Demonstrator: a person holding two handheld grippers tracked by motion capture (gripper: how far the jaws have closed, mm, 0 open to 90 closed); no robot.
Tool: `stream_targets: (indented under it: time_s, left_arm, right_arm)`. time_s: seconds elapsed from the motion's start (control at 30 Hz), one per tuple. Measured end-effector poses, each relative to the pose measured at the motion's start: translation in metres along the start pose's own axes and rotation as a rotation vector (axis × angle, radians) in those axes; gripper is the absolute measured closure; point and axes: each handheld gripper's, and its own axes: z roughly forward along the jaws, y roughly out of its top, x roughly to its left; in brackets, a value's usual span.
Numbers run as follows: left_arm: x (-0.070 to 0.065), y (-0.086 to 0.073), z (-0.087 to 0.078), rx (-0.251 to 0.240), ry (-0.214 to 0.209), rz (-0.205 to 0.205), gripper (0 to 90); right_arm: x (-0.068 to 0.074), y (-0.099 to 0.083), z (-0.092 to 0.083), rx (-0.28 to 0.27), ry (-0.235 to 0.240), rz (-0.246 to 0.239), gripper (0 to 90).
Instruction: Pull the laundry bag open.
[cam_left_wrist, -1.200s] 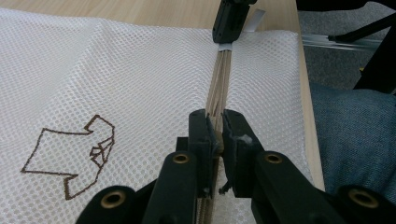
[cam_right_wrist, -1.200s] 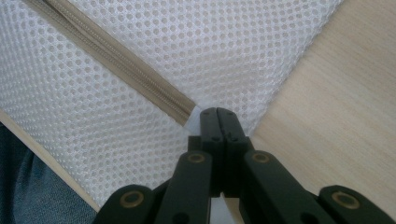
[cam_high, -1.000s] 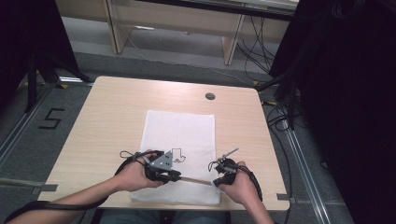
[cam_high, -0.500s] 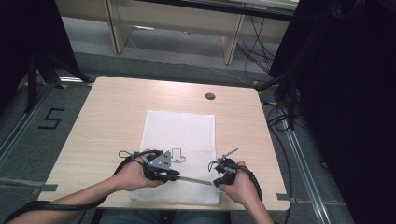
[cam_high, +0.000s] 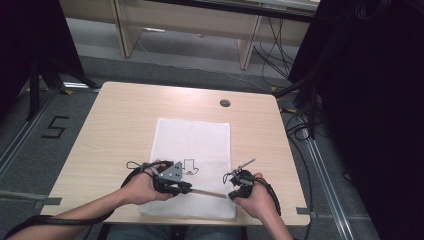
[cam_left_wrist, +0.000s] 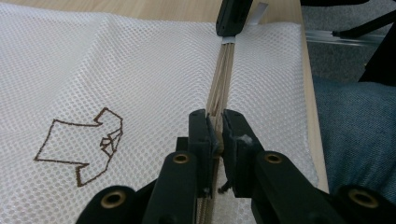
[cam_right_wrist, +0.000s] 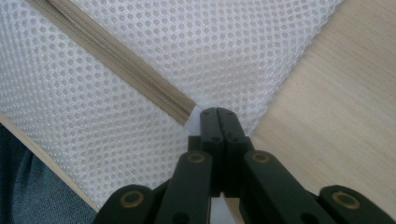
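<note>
A white mesh bag (cam_high: 192, 140) lies flat on the wooden table (cam_high: 125, 115), with a brown shirt outline (cam_left_wrist: 84, 144) stitched on it. A beige zipper (cam_left_wrist: 223, 79) runs across its near end. My left gripper (cam_left_wrist: 215, 126) is shut on the zipper, which is pinched between the pads, and it sits by the bag's near left part (cam_high: 189, 188). My right gripper (cam_right_wrist: 217, 112) is shut on the white tab at the zipper's end (cam_right_wrist: 194, 119), at the bag's near right edge (cam_high: 231, 194). The zipper (cam_high: 207, 193) is stretched straight between the two.
The table's near edge lies just behind both hands, with a person's blue-clad leg (cam_left_wrist: 359, 130) beyond it. A round cable hole (cam_high: 225, 103) sits at the far right of the tabletop. Bare wood (cam_right_wrist: 336, 93) lies right of the bag.
</note>
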Motion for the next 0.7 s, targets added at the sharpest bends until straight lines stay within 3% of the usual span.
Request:
stream_targets:
  time_s: [0.2, 0.23, 0.33, 0.43, 0.57, 0.63, 0.67, 0.7]
  left_arm:
    - [0.0000, 0.0003, -0.0018, -0.005, 0.007, 0.003, 82.1]
    - [0.0000, 0.0000, -0.0014, -0.007, 0.006, 0.001, 82.1]
    - [-0.0004, -0.0003, -0.0013, -0.008, 0.005, -0.001, 82.1]
    - [-0.0010, -0.0003, -0.0017, 0.000, 0.001, 0.003, 82.1]
    - [-0.0007, -0.0002, -0.0017, -0.001, 0.002, 0.004, 82.1]
    - [0.0007, -0.0012, -0.0025, 0.006, 0.006, 0.002, 82.1]
    - [0.0010, -0.0016, -0.0034, 0.001, 0.005, 0.001, 82.1]
    - [0.0009, -0.0017, -0.0036, -0.002, 0.004, -0.007, 82.1]
  right_arm:
    - [0.0008, -0.0001, 0.0003, -0.004, 0.005, 0.004, 90.0]
    - [0.0026, -0.0003, -0.0004, 0.011, 0.009, 0.033, 90.0]
    - [0.0004, -0.0003, 0.0002, -0.008, 0.005, -0.004, 90.0]
    - [-0.0014, -0.0006, 0.0010, -0.007, -0.003, -0.012, 90.0]
    - [-0.0011, -0.0005, 0.0010, -0.007, -0.004, -0.009, 90.0]
    - [0.0006, -0.0001, -0.0004, 0.005, -0.006, 0.006, 90.0]
    - [0.0031, -0.0003, -0.0006, 0.015, 0.006, 0.039, 90.0]
    - [0.0007, -0.0001, -0.0005, 0.006, -0.006, 0.009, 90.0]
